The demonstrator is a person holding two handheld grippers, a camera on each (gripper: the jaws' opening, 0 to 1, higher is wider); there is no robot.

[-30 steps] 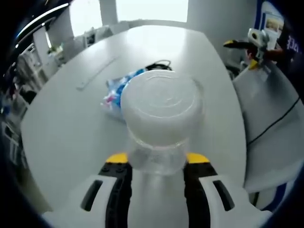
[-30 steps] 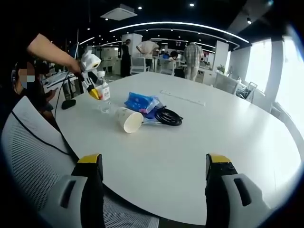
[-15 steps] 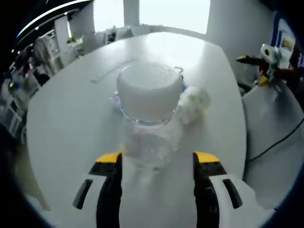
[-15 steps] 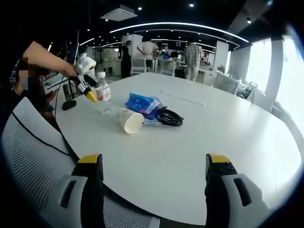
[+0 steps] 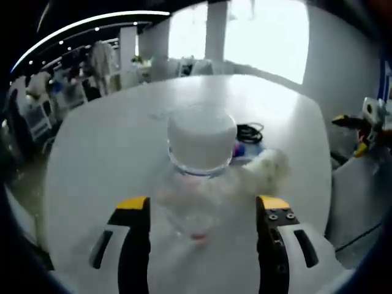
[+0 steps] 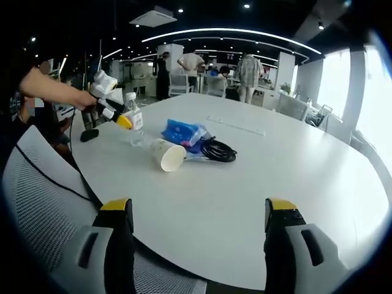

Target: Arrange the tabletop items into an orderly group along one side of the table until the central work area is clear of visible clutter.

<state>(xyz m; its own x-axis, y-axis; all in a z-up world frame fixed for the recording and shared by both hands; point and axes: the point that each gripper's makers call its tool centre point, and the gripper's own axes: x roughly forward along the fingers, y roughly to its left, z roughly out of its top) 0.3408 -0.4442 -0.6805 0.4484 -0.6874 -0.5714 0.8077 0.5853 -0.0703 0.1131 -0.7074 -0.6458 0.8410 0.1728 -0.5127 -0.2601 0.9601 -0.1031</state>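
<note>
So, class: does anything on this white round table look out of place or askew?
Yes. The white paper cup lies tipped on its side, mouth facing the right gripper view, beside the blue plastic packet and coiled black cable, whereas the clear plastic bottle stands upright.

- A grey mesh office chair (image 6: 37, 184) filled the lower left of the right gripper view.
- Several people (image 6: 248, 70) stood near desks at the upper centre, far behind the table.
- A curved ceiling light strip (image 6: 233, 30) ran across the top.
- Bright windows (image 5: 257, 30) glowed at the left gripper view's top.
</note>
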